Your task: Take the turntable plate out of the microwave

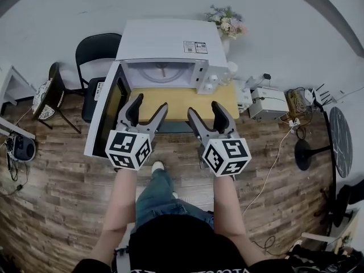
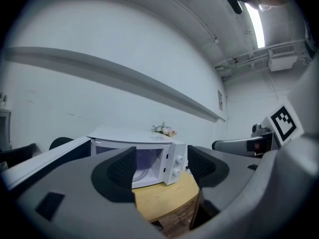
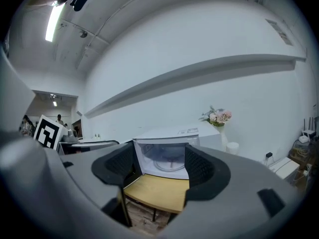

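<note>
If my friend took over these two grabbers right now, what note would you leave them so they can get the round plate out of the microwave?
Left gripper: jaws apart, nothing between them.
Right gripper: the same, open and empty.
Both are held side by side at the near edge of the wooden table, short of the microwave.
Things: the microwave door is swung wide open to the left. The turntable plate lies inside on the oven floor.
Done: the door is open.
Left: reach in, grip the plate, probably by its rim, and lift it out.
</note>
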### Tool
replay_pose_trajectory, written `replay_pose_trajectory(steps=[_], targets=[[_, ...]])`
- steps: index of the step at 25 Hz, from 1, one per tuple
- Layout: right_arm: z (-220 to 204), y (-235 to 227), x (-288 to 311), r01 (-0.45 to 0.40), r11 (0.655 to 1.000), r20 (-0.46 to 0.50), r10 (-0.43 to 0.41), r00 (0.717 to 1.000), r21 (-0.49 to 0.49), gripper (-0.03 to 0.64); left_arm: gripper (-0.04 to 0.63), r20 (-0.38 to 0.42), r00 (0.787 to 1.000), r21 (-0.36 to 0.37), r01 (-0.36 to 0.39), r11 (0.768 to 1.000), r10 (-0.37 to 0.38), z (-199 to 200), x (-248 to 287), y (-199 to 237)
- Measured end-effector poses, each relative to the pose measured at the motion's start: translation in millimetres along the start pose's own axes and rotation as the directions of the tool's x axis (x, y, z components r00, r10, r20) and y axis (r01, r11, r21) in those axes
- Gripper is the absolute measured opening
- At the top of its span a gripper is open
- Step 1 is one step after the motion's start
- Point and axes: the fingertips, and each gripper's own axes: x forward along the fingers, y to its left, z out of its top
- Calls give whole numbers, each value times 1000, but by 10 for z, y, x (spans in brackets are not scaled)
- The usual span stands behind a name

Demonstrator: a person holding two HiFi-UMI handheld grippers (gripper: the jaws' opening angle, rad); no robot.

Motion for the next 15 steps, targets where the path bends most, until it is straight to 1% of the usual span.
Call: replay_pose_trajectory(steps=[4,8,11,15], targets=[[-92,-129,344,-1,1000,-35,2,999,22,336,327,-28,1000,-74,-4,997,2,-163,305,193],[-191,-221,662,-5,999,-69,8,998,46,336,315,-52,999,-147,-18,989,11,-323,571,412],[-262,-277,876,-10,997,-89,16,996,73,336,314,-74,997,-202,-32,979,17,-444,748,582],[-363,-362,1142,-7,995,-118,20,993,104,336,314,-115,993,-275,-55,960,24,-649,976,801]])
